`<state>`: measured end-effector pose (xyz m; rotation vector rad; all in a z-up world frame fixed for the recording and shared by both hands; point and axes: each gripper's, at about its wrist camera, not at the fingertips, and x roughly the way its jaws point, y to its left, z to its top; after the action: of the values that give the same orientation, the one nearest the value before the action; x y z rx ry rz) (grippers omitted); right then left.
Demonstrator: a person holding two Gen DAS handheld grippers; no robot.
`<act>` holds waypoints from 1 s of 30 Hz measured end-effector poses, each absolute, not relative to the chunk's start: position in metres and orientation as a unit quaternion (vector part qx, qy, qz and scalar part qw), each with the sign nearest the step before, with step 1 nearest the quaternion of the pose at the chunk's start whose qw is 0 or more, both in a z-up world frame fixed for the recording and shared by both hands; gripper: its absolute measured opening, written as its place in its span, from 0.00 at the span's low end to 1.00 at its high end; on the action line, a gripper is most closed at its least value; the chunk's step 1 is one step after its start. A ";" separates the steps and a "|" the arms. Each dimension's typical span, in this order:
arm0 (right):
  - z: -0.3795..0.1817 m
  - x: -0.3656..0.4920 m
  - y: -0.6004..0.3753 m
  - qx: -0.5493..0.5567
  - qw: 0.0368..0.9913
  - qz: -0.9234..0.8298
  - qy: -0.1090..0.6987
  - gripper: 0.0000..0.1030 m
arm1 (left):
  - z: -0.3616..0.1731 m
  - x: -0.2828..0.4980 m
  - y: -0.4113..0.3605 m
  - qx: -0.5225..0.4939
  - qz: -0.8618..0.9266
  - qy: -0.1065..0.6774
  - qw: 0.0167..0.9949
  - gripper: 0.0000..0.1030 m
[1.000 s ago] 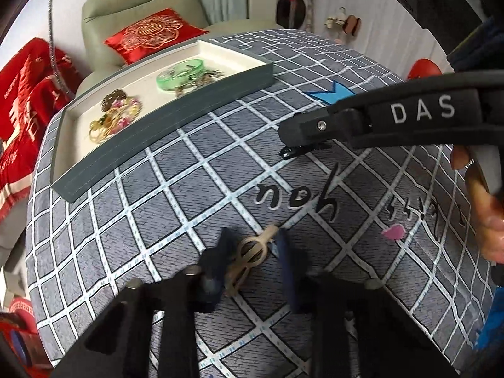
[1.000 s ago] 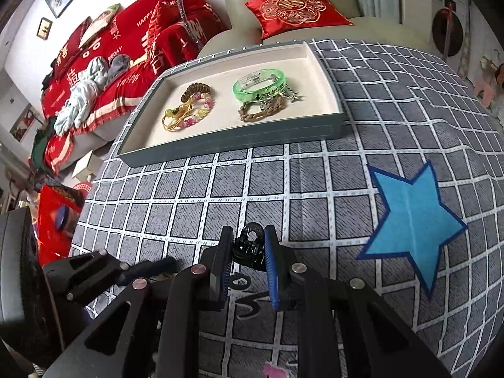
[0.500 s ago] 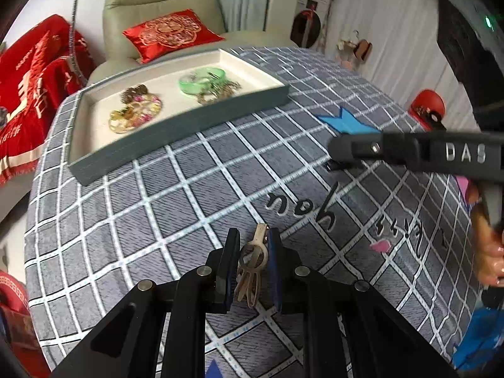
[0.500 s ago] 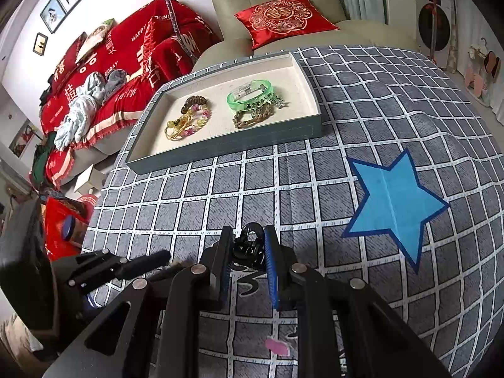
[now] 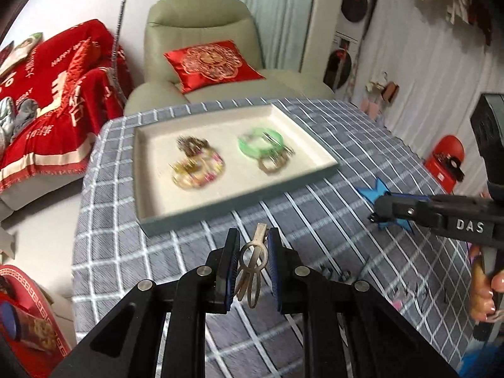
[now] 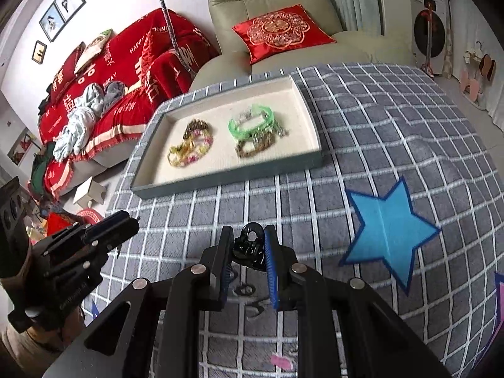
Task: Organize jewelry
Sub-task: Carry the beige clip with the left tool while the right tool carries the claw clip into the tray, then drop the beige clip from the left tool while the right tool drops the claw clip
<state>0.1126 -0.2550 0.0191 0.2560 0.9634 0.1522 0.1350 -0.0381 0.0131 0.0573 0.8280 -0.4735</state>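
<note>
Left wrist view: left gripper (image 5: 252, 267) pinches a beige hair clip (image 5: 253, 263), right gripper (image 6: 245, 261) a black claw clip (image 6: 250, 245) — both held off the table facing the tray's (image 5: 239, 211) near edge, presumably for dropping in.

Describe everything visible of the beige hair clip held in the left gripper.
The beige hair clip is a slim clip of matte metal or plastic, with a flat narrow tip pointing up and forward and open oval loops hanging below. It hangs nearly upright, clamped between the blue-padded fingers of the left gripper, lifted clear of the grey checked tablecloth. Only the pads touch it. It sits just short of the grey, cream-lined jewelry tray.
</note>
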 end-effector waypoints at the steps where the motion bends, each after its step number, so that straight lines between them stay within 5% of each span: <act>1: 0.022 0.117 -0.254 0.125 0.877 0.074 0.459 0.20 | 0.016 0.142 -0.036 0.025 -0.222 0.397 0.890 0.33; 17: 0.034 0.211 -0.233 0.107 0.880 0.081 0.457 0.20 | 0.029 0.230 -0.022 -0.016 -0.186 0.390 0.902 0.33; 30: -0.013 0.258 -0.249 0.095 0.860 0.051 0.499 0.20 | -0.017 0.276 -0.042 0.002 -0.159 0.434 0.887 0.33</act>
<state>0.2581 -0.2487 -0.0135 0.2001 1.0478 0.1072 0.2762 -0.0418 -0.0168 0.0043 0.9029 -0.3306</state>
